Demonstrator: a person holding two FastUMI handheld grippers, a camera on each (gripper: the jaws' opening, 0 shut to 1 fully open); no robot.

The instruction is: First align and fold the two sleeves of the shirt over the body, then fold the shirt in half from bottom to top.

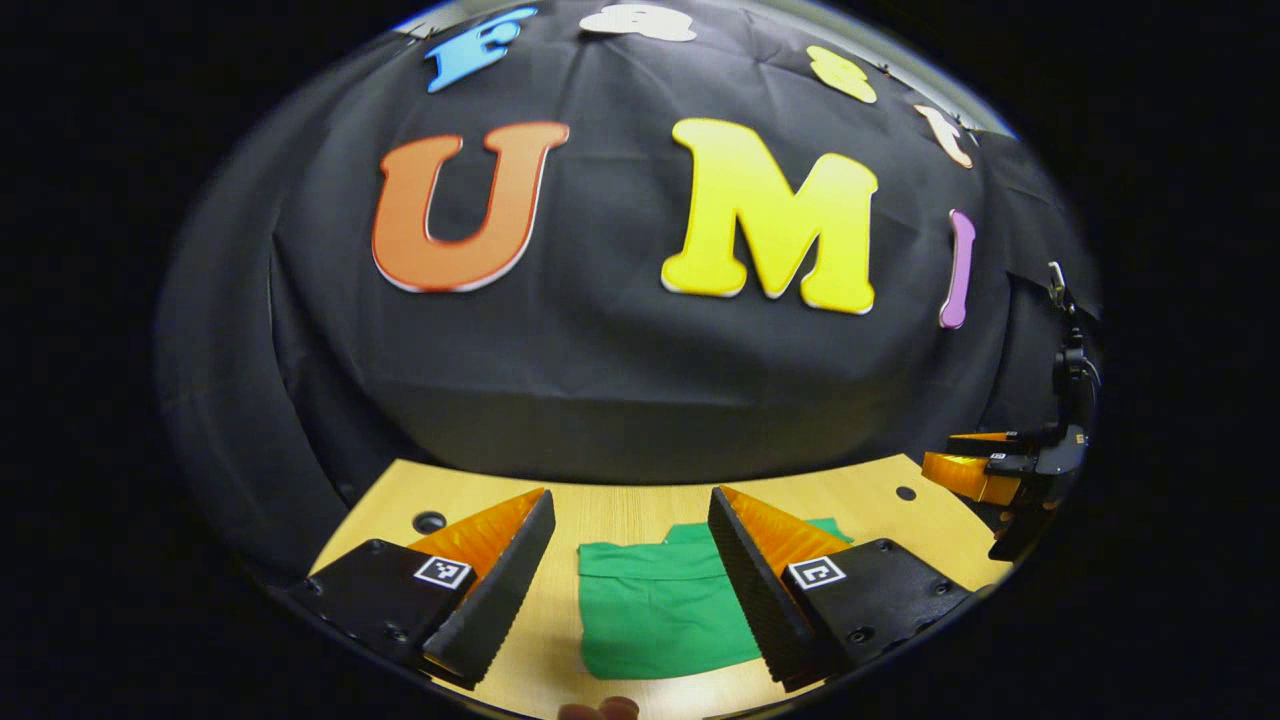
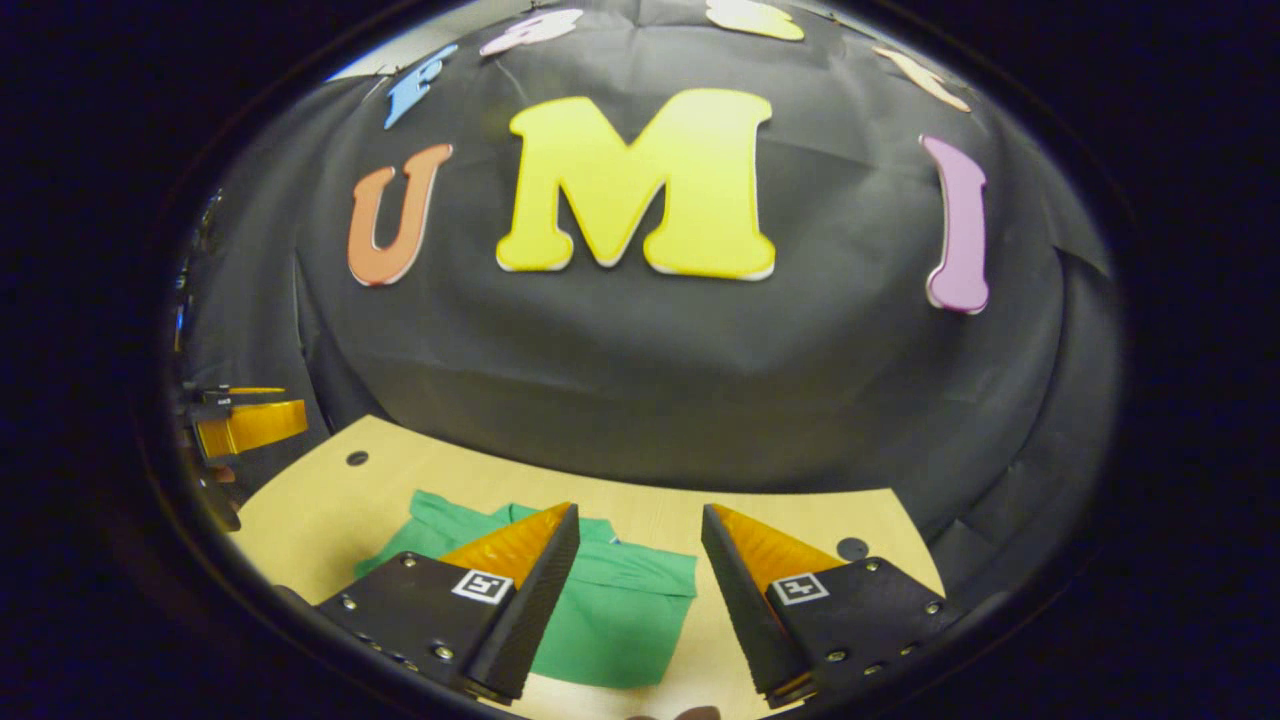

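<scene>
A green shirt (image 1: pixel 655 605) lies folded into a compact rectangle on the wooden table (image 1: pixel 620 505). My left gripper (image 1: pixel 632 585) hovers above it, open, its fingers spread to either side of the cloth with nothing between them. In the right gripper view the same shirt (image 2: pixel 610 615) sits below and left of centre. My right gripper (image 2: pixel 640 600) is open above the shirt's right edge and holds nothing. The right gripper (image 1: pixel 985 470) also shows at the far right of the left gripper view, and the left gripper (image 2: pixel 240 420) at the far left of the right gripper view.
The table has small dark holes near its corners (image 1: pixel 429 521) (image 2: pixel 852 548). Black cloth wall (image 1: pixel 640 350) rises directly behind the table's far edge. Bare wood surrounds the shirt on all sides. A fingertip (image 1: pixel 600 708) shows at the bottom edge.
</scene>
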